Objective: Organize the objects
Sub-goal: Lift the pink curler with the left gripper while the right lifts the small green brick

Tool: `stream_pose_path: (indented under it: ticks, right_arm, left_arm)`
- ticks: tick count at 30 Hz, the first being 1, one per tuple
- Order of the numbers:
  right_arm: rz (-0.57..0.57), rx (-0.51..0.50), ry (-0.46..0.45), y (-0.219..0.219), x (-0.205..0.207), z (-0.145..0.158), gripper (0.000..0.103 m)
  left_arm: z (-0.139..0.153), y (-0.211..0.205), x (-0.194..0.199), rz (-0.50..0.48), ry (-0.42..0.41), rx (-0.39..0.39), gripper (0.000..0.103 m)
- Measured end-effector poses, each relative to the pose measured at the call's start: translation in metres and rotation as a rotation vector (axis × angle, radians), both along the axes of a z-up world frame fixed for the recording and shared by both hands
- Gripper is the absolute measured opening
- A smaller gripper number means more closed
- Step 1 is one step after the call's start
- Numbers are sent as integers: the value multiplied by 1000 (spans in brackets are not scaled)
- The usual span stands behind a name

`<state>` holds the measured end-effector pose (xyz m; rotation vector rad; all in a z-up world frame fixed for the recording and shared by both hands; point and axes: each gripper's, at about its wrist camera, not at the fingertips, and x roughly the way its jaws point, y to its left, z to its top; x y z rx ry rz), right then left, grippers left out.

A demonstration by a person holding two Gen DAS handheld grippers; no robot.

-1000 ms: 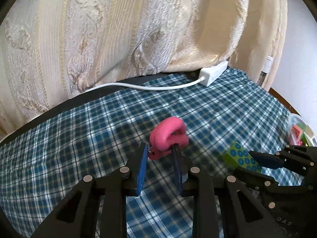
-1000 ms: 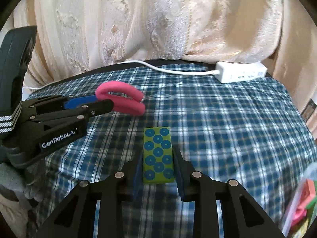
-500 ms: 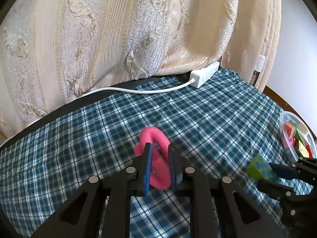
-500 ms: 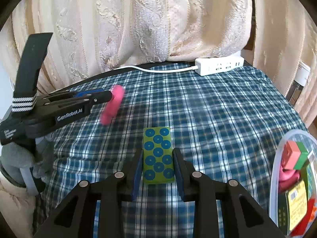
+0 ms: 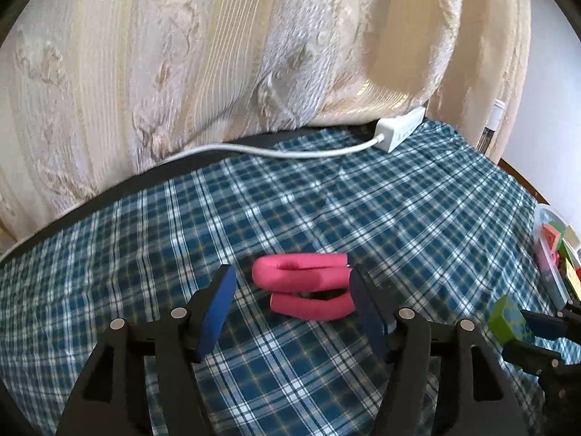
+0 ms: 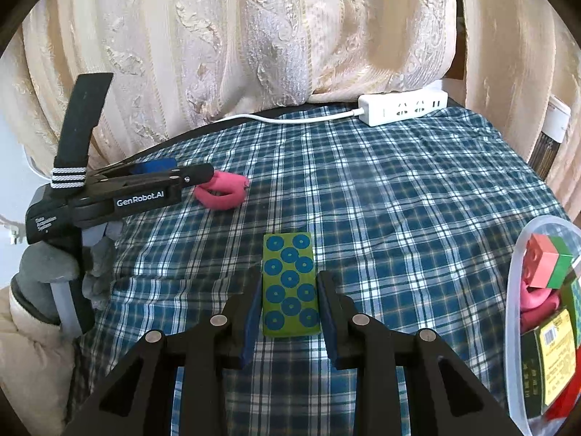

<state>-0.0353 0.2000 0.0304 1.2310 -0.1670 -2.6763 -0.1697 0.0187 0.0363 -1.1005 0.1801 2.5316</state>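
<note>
- Pink and soft, the folded loop [image 5: 304,288] lies flat on the blue checked cloth [image 5: 381,218], between the fingers of the left gripper [image 5: 292,303].
- That gripper's jaws are opening. The loop sits in the gap; its right end is right up against the right finger, and the left finger stands clear of it.
- Green with blue dots, the block [image 6: 291,285] is up off the cloth, squeezed tight between the two fingers of the right gripper [image 6: 290,307].
- Only the right wrist view shows the block's whole dotted top. The left wrist view shows just a corner of it, at the right edge.
- The right wrist view also shows the left gripper from the side, with a grey gloved hand [image 6: 54,276] on its handle and a cream sleeve [image 6: 29,374] below. The left wrist view shows none of that.
- A clear tub [image 6: 517,290] stands on the cloth at the right. The right wrist view looks into it: a red and green cube [image 6: 548,263], something pink, and a box with a label. The left wrist view shows only its edge.
- At the far end of the cloth lies a white power strip [image 6: 403,109] with its white cord [image 5: 272,150].
- Behind it all hangs a cream curtain [image 6: 272,36] with a swirly pattern.
</note>
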Motion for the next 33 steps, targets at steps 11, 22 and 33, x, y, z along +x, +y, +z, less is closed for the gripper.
stream_pose_path:
  ticks: [11, 22, 33]
  right_arm:
    - [9, -45, -2, 3, -5, -4, 31]
    - [12, -112, 15, 15, -3, -6, 31]
    - [23, -141, 26, 25, -3, -10, 31]
  left_arm:
    - [-14, -10, -15, 66, -178, 118, 67]
    - [-18, -6, -34, 182, -305, 230, 67]
    - [-23, 27, -48, 239, -272, 139, 70]
